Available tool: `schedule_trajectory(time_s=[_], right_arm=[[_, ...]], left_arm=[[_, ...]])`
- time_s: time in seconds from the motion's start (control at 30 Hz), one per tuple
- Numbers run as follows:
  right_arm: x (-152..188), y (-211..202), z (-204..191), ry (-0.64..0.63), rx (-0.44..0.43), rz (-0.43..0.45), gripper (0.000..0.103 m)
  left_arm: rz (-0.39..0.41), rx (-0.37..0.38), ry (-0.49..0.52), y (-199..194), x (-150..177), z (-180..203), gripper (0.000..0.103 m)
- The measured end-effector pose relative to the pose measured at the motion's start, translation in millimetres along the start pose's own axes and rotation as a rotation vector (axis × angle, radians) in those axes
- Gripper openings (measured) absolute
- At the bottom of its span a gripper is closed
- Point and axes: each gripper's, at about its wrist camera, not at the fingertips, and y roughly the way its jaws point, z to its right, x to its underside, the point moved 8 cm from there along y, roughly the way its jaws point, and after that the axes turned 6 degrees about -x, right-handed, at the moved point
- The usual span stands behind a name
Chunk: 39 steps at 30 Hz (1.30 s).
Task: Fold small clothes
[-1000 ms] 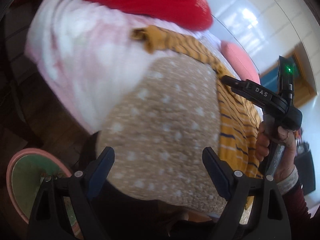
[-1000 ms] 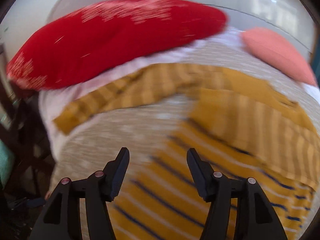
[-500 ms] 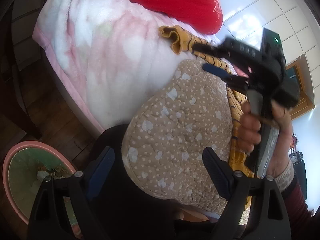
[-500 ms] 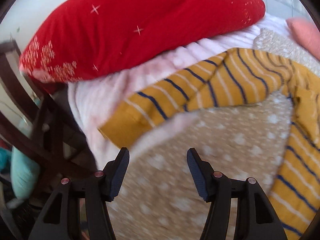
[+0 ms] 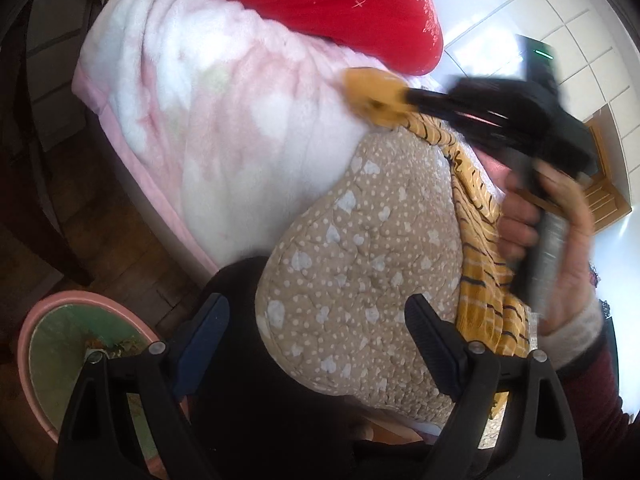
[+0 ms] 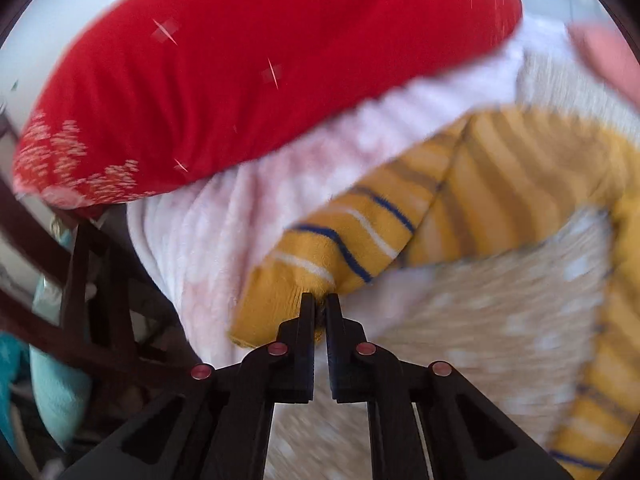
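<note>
A mustard-yellow garment with navy and white stripes (image 6: 500, 196) lies on a beige heart-print quilt (image 6: 480, 320). Its sleeve reaches left onto a pink fleece blanket (image 6: 208, 248). My right gripper (image 6: 319, 300) is shut on the sleeve cuff (image 6: 280, 292). In the left wrist view the right gripper (image 5: 412, 98) pinches the cuff (image 5: 372, 92) at the far end of the garment (image 5: 480, 240). My left gripper (image 5: 316, 320) is open and empty, low over the quilt's (image 5: 360, 248) near edge.
A red pillow (image 6: 260, 60) lies on the pink blanket (image 5: 192, 120) just behind the sleeve. A pink cushion (image 6: 604, 56) sits at the far right. A pink basin (image 5: 60, 344) stands on the wooden floor (image 5: 100, 240). Dark wooden furniture (image 6: 92, 300) is at the left.
My right gripper swung left to the sleeve end and closed on the cuff. My left gripper stayed open, pulling back a little toward the quilt's near edge.
</note>
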Motion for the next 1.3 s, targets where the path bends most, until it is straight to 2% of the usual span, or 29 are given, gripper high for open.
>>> schedule_trajectory(time_s=[0.1, 0.27, 0.37, 0.5, 0.6, 0.63, 0.7, 0.73, 0.83, 0.9, 0.97, 1.0, 1.17, 1.23, 1.3], right_arm=[[-7.8, -70.8, 28.7, -0.034, 0.055, 0.075, 0.005], [18.2, -196.3, 126.1, 0.051, 0.228, 0.172, 0.005], [61.6, -270.6, 202.2, 0.161, 0.361, 0.217, 0.005], [122.1, -334.0, 279.3, 0.294, 0.479, 0.240, 0.005], [172.4, -347.6, 336.0, 0.390, 0.556, 0.155, 0.009], [189.9, -351.9, 353.4, 0.436, 0.576, 0.148, 0.014], [212.6, -364.0, 374.2, 0.501, 0.555, 0.184, 0.027], [223.9, -371.3, 383.3, 0.540, 0.533, 0.230, 0.034], [237.3, -375.1, 389.9, 0.572, 0.484, 0.292, 0.035], [240.5, -368.3, 388.9, 0.565, 0.452, 0.300, 0.035], [240.6, -358.8, 388.1, 0.549, 0.429, 0.300, 0.048], [240.2, -352.7, 385.7, 0.536, 0.428, 0.301, 0.050], [221.3, -324.5, 383.9, 0.495, 0.419, 0.302, 0.052], [212.3, -308.0, 382.3, 0.476, 0.418, 0.257, 0.052], [207.4, -302.7, 378.9, 0.443, 0.471, 0.237, 0.052]], left_arm=[[0.017, 0.008, 0.016, -6.4, -3.3, 9.0, 0.089], [0.022, 0.014, 0.092, -9.5, -1.3, 40.1, 0.089], [0.011, 0.011, 0.148, -5.6, 4.2, 64.3, 0.089], [-0.006, 0.000, 0.221, 0.8, 13.2, 99.1, 0.089], [-0.026, -0.009, 0.271, 8.4, 21.2, 126.1, 0.089], [-0.034, -0.007, 0.284, 10.8, 24.3, 135.4, 0.089], [-0.043, -0.004, 0.314, 15.0, 30.6, 154.0, 0.089], [-0.049, -0.003, 0.334, 17.6, 35.0, 164.4, 0.089], [-0.076, 0.001, 0.389, 27.9, 50.3, 190.9, 0.089], [-0.103, 0.000, 0.427, 36.0, 60.7, 205.9, 0.089], [-0.120, 0.004, 0.449, 40.8, 68.4, 216.2, 0.089], [-0.125, 0.005, 0.459, 42.3, 71.7, 220.4, 0.089], [-0.125, 0.005, 0.485, 41.0, 79.3, 225.3, 0.089], [-0.122, 0.001, 0.478, 39.6, 77.7, 221.8, 0.089], [-0.114, -0.004, 0.471, 38.2, 75.2, 216.9, 0.089]])
